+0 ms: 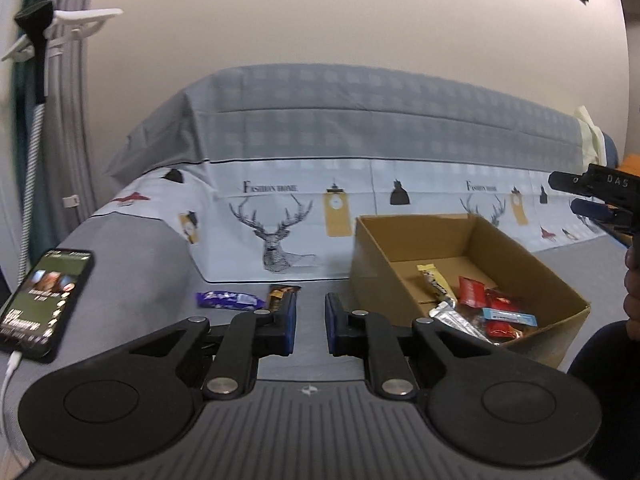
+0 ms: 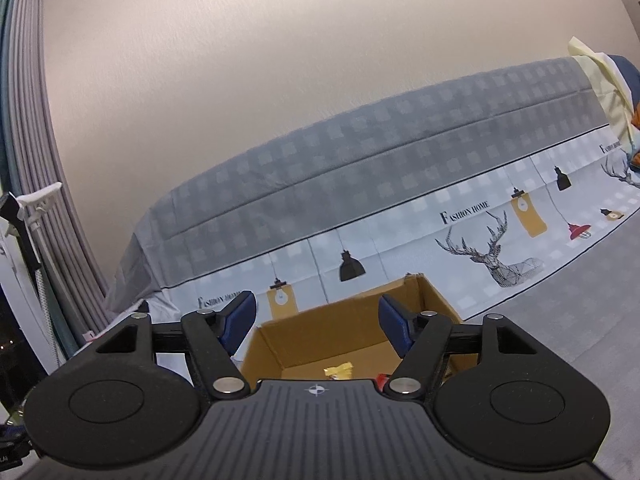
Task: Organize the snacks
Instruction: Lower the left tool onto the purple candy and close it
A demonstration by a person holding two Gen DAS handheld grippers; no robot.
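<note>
An open cardboard box sits on the grey sofa seat at the right and holds several wrapped snacks. A purple snack bar and a brown-orange snack packet lie on the seat left of the box. My left gripper is open and empty, hovering just before the brown packet. My right gripper is open and empty above the box, where a gold wrapper shows. It also appears at the right edge of the left wrist view.
A phone with a lit screen and a white cable lies on the sofa arm at the left. The sofa back is draped in a grey cloth with deer prints. Curtains hang at the left.
</note>
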